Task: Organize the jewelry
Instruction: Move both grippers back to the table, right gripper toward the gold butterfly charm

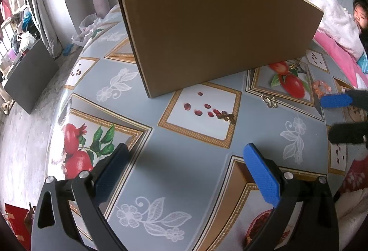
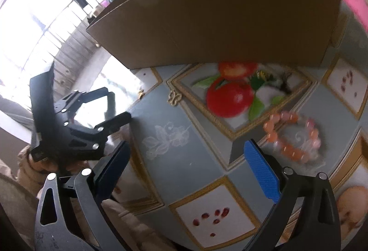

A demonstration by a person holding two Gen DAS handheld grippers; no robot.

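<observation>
Both my grippers spread wide, empty | left gripper (image 1: 186, 172): gold brooch (image 1: 227, 117) ahead, slightly right, on tablecloth (image 1: 161, 159) | right gripper (image 2: 186, 172): bead bracelet (image 2: 293, 136) just ahead-right of right finger, nearer this hand | cardboard box (image 1: 218, 28) beyond both

The box (image 1: 218, 32) hides what is inside it — the pink beads (image 2: 292, 136) look blurry, and the small gold bits (image 1: 270, 101) are too tiny to tell.

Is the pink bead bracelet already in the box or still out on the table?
Out. The bead bracelet lies on the patterned tablecloth, in front of the cardboard box, with no gripper touching it.
</observation>
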